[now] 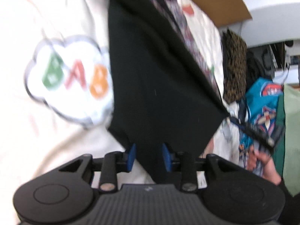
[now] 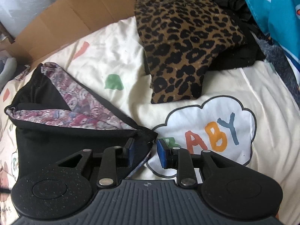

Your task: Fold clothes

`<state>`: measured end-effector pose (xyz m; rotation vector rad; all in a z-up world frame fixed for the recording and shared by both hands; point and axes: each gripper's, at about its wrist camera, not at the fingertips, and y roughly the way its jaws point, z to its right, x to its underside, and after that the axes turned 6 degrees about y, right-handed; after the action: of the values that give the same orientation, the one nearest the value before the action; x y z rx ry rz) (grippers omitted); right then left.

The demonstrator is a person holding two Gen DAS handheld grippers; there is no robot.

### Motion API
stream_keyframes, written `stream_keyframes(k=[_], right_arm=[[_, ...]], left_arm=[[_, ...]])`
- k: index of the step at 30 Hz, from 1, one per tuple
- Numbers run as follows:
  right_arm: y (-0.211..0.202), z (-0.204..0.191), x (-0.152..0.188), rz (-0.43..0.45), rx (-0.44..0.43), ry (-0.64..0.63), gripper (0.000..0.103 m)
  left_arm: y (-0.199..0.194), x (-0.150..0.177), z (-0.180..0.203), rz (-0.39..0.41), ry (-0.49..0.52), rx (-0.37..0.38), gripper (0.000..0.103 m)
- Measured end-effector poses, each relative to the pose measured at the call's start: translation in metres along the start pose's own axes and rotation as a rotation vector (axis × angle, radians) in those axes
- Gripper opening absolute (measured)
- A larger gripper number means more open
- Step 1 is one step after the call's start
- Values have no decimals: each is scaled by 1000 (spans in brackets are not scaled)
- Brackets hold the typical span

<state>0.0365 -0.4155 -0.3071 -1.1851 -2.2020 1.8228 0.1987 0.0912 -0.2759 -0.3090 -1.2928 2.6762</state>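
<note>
Black garment [image 2: 61, 138]: it is spread on the cream sheet [image 2: 116, 43] at 9 o'clock in the right wrist view, its flowered lining [image 2: 90, 112] turned outward along one edge.
Left gripper [image 1: 149, 156]: a corner of the black cloth is seen running down between the blue pads [image 1: 131, 156]; the jaws are set narrow, and the cloth looks caught between them, though blur keeps this a judgement. The cloth is pulled taut toward 1 o'clock, likely so that an edge can be carried over.
Right gripper [image 2: 145, 152]: the jaws are parted moderately, with nothing clamped; the garment's pointed corner [image 2: 150, 134] lies at 12 o'clock just ahead of the left pad, apparently placed for a pinch.
Leopard-print piece [image 2: 185, 43]: it is laid at 12 o'clock, well apart from the black garment, seemingly already folded.
Cardboard box [image 2: 71, 16]: it is kept at 11 o'clock past the sheet's edge.
Blue printed cloth [image 2: 277, 9]: it is heaped at 2 o'clock.
Stage: a fold of the black garment is judged under way.
</note>
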Motion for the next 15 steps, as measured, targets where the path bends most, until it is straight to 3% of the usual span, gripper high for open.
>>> stream_keyframes(k=[1, 3, 8, 12, 15], right_arm=[[-2, -1, 0, 3, -5, -8, 33], [-6, -4, 0, 9, -11, -25, 33], [-11, -10, 1, 29, -18, -64, 33], [-13, -14, 0, 51, -22, -82, 33], [-13, -17, 1, 63, -21, -88, 34]], left_arm=[[-7, -6, -1, 20, -2, -13, 38], [-15, -18, -2, 64, -11, -29, 52], [-30, -47, -3, 164, -33, -53, 69], [-34, -72, -8, 221, -43, -57, 80], [-38, -90, -11, 263, -50, -59, 80]])
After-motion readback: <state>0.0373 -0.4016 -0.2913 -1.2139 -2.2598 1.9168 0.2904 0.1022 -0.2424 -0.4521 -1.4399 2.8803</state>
